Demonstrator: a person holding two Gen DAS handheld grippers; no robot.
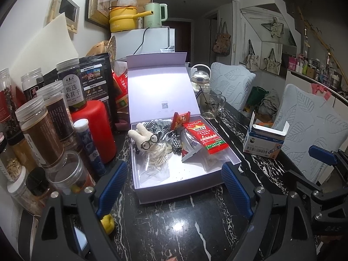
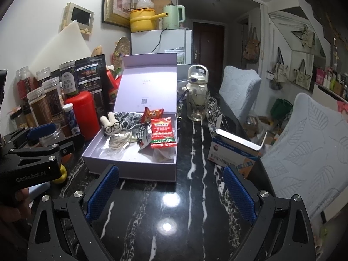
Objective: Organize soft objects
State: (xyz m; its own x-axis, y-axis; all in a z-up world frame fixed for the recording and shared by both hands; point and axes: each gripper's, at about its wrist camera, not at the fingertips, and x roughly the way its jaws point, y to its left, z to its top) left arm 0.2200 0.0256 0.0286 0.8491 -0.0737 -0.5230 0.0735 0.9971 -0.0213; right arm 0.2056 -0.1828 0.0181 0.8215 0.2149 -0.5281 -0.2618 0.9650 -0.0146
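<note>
Plainly at rest for now: left gripper (image 1: 174,187) spread wide with nothing between its blue pads, right gripper (image 2: 171,189) likewise apart and empty, both hovering low over the black marble table (image 2: 174,217). Straight ahead of the left gripper, just past its fingertips, the open white box (image 1: 180,192) with lid propped upright; ahead and slightly left of the right gripper in its own view. Inside, toward the far left corner: a plush toy with glasses (image 1: 144,140) atop a checked cloth (image 1: 162,125); to its right, a red snack packet (image 1: 205,136) overlapping silver pouches. Likely risks from here: catching the near wall of the box instead of clearing it and shoving the whole box back toward the glass mug (image 1: 209,103) beyond its far right corner; pinching cloth and toy together, since the 2 lie tangled; snagging the clear plastic wrap under the toy. Left of the left gripper, crowded jars (image 1: 41,134) and a red bottle (image 1: 95,130), easily toppled by a wide sideways swing.
</note>
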